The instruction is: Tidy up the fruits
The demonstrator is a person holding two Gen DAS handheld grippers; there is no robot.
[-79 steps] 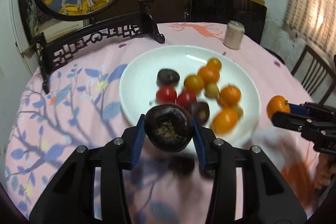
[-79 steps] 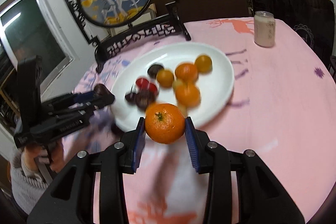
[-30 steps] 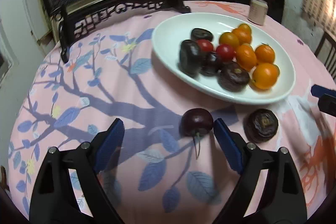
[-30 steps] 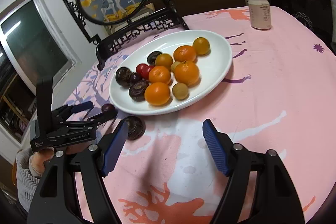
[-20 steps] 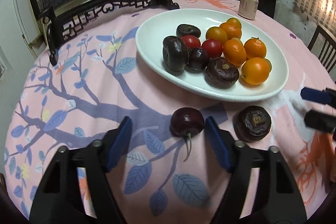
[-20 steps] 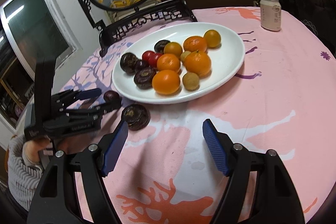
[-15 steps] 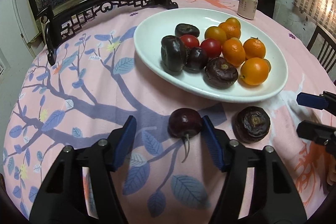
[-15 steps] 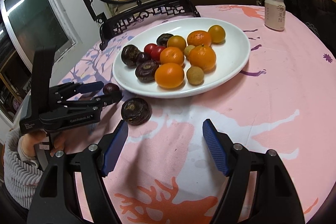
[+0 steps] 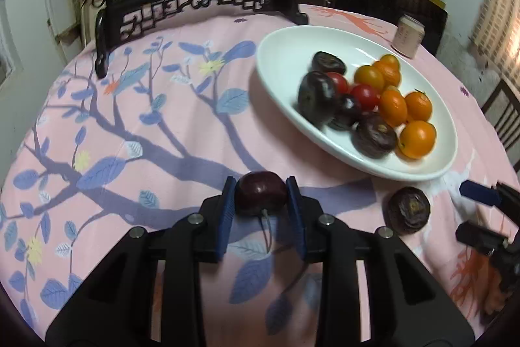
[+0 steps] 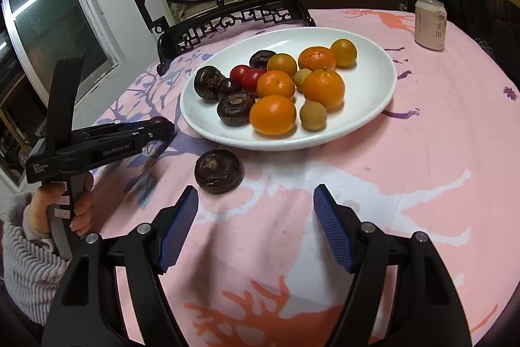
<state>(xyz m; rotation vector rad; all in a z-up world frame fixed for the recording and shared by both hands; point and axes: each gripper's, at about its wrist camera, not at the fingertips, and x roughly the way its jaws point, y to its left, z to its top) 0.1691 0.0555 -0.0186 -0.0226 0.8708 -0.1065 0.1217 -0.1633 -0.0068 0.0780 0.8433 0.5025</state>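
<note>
A dark red cherry (image 9: 261, 191) sits on the pink tablecloth (image 9: 162, 126), pinched between the blue pads of the left gripper (image 9: 261, 210), whose jaws have just closed onto it. Right of that gripper lies a dark wrinkled fruit (image 9: 409, 210); beyond it, the white plate (image 9: 286, 54) of fruit. The right gripper (image 10: 256, 223) hangs spread and empty, the wrinkled fruit just ahead of its left finger

left claw (image 9: 261, 204) closed on cherry (image 9: 261, 192)

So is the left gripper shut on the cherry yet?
Shut on it: the left gripper has just closed, and both blue fingers press the cherry sides.
</note>
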